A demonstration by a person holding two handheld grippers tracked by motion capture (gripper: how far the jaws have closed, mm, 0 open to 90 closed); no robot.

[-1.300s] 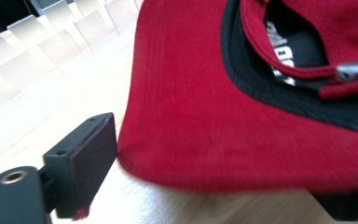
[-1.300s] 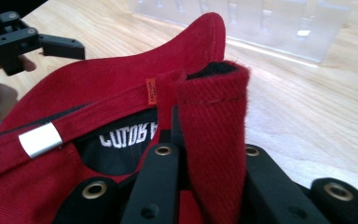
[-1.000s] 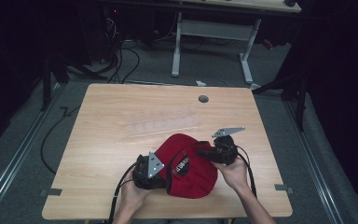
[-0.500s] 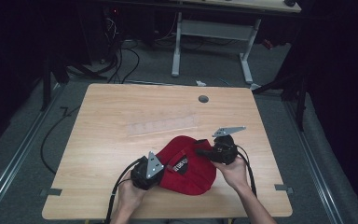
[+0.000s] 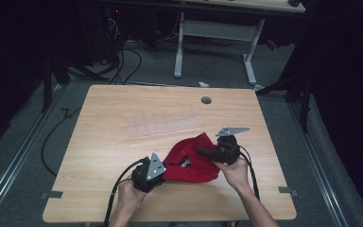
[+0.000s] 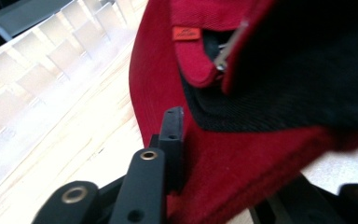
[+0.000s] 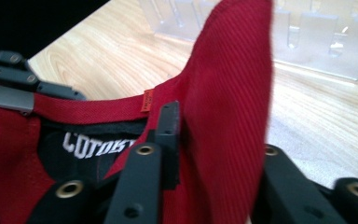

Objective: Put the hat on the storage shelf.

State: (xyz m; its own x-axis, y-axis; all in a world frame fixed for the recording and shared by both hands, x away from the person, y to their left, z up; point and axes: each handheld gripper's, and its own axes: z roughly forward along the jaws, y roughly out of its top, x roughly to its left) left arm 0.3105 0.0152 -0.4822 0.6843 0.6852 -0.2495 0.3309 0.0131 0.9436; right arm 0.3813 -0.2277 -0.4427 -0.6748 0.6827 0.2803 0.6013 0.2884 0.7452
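A red cap (image 5: 191, 165) with a black lining lies crumpled at the table's near middle, held between both grippers. My left gripper (image 5: 166, 165) comes in from the left and is shut on the cap's red edge (image 6: 242, 168). My right gripper (image 5: 203, 152) comes in from the right and is shut on a raised fold of the red fabric (image 7: 223, 93). In the right gripper view, white lettering (image 7: 98, 144) shows inside the cap, with a small orange tag (image 7: 147, 99) on its rim. A metal strap buckle (image 6: 228, 46) shows in the left gripper view.
A clear plastic rack (image 5: 163, 125) lies flat just beyond the cap. A round cable hole (image 5: 206, 100) sits near the table's far edge. Bare wood (image 5: 104, 142) spreads to the left and far side. Cables (image 5: 123, 61) and a desk frame (image 5: 217, 33) lie on the floor beyond.
The cap went from a flat round shape to a folded, raised one, its far edge lifted by the right gripper. Both hands stayed roughly in place.
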